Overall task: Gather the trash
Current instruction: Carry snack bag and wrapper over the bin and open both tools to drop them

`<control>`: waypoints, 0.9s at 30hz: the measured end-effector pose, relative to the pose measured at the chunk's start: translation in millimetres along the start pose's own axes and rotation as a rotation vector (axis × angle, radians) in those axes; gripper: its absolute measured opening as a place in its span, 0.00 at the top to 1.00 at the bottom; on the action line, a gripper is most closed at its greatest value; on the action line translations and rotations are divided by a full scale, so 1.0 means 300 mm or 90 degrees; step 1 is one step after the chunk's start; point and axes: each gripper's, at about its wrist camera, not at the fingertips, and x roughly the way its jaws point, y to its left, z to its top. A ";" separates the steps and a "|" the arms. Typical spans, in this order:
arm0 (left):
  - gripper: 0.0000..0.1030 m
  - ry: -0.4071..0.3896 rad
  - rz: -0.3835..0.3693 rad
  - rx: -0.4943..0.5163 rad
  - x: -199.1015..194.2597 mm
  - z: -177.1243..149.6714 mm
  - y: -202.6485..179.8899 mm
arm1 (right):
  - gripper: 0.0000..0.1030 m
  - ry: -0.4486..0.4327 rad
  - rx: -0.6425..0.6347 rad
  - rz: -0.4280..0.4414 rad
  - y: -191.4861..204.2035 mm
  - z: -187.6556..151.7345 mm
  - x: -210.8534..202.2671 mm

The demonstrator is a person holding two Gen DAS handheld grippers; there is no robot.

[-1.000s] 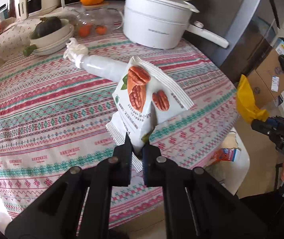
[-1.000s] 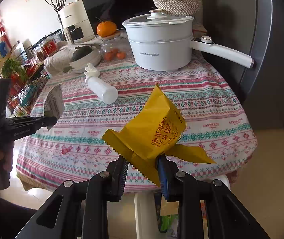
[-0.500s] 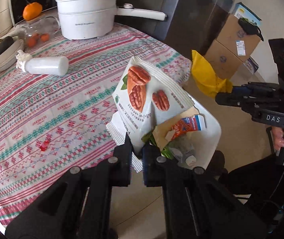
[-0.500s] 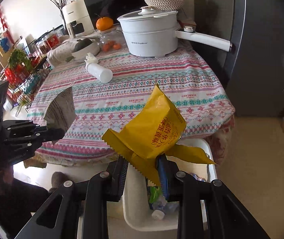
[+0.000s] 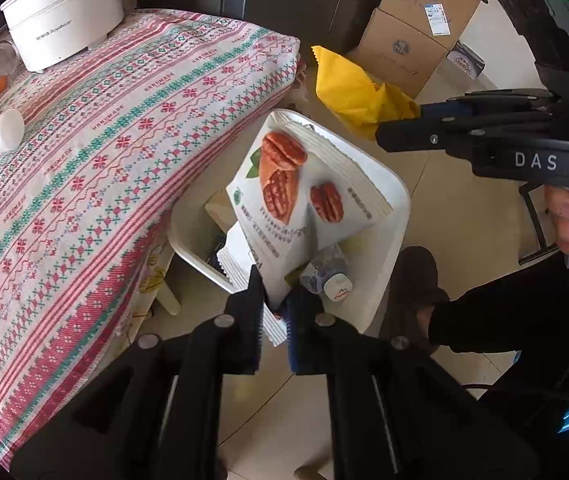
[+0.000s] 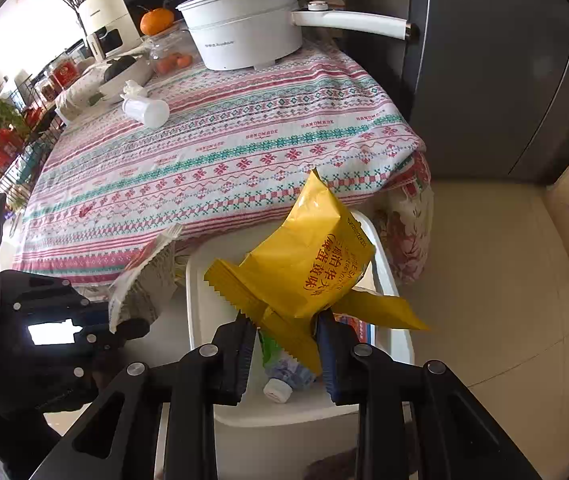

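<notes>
My left gripper (image 5: 275, 300) is shut on a white pecan snack bag (image 5: 304, 200) and holds it above the white trash bin (image 5: 398, 216) on the floor beside the table. My right gripper (image 6: 286, 330) is shut on a yellow snack bag (image 6: 308, 264) and holds it over the same bin (image 6: 196, 300). The yellow bag also shows in the left wrist view (image 5: 352, 88), off the bin's far side. A plastic bottle (image 6: 284, 376) and other wrappers lie in the bin. The pecan bag's back shows at the left of the right wrist view (image 6: 144, 280).
The table with a patterned cloth (image 6: 224, 140) carries a white pot (image 6: 244, 36), a white bottle lying on its side (image 6: 144, 110), bowls and oranges. Cardboard boxes (image 5: 412, 40) stand on the floor beyond the bin. A dark fridge (image 6: 504, 60) is right of the table.
Both grippers have moved off the table edge and down toward the bin, still holding their bags. The bin now lies directly under both bags.
</notes>
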 end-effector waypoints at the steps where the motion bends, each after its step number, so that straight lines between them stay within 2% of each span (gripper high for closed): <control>1: 0.88 0.003 0.002 0.004 0.011 0.001 -0.006 | 0.71 0.002 0.003 -0.002 -0.006 -0.004 0.001; 3: 0.87 0.002 0.007 0.008 0.022 0.006 -0.010 | 0.71 0.006 0.008 -0.004 -0.020 -0.012 0.004; 5: 0.77 0.002 0.006 0.009 0.026 0.013 -0.011 | 0.71 0.009 0.012 -0.005 -0.033 -0.020 0.005; 7: 0.55 -0.001 0.012 0.011 0.025 0.016 -0.015 | 0.71 0.012 0.016 -0.006 -0.042 -0.028 0.002; 8: 0.52 -0.004 0.019 0.014 0.025 0.014 -0.018 | 0.71 0.013 0.018 -0.006 -0.049 -0.032 0.001; 12: 0.47 -0.006 0.037 0.027 0.021 0.018 -0.023 | 0.71 0.016 0.023 -0.007 -0.067 -0.042 -0.003; 17: 0.36 -0.011 0.055 0.022 0.002 0.013 -0.002 | 0.70 0.023 0.025 -0.003 -0.069 -0.045 -0.001; 22: 0.28 -0.013 0.073 0.002 -0.017 0.007 0.039 | 0.65 0.035 0.027 -0.001 -0.057 -0.047 0.010; 25: 0.26 -0.013 0.078 -0.018 -0.027 0.002 0.070 | 0.51 0.045 0.035 0.001 -0.054 -0.046 0.020; 26: 0.26 -0.014 0.080 -0.024 -0.031 0.000 0.078 | 0.42 0.045 0.037 -0.002 -0.053 -0.045 0.022; 27: 0.26 -0.014 0.082 -0.029 -0.034 0.000 0.085 | 0.38 0.044 0.038 -0.004 -0.051 -0.046 0.022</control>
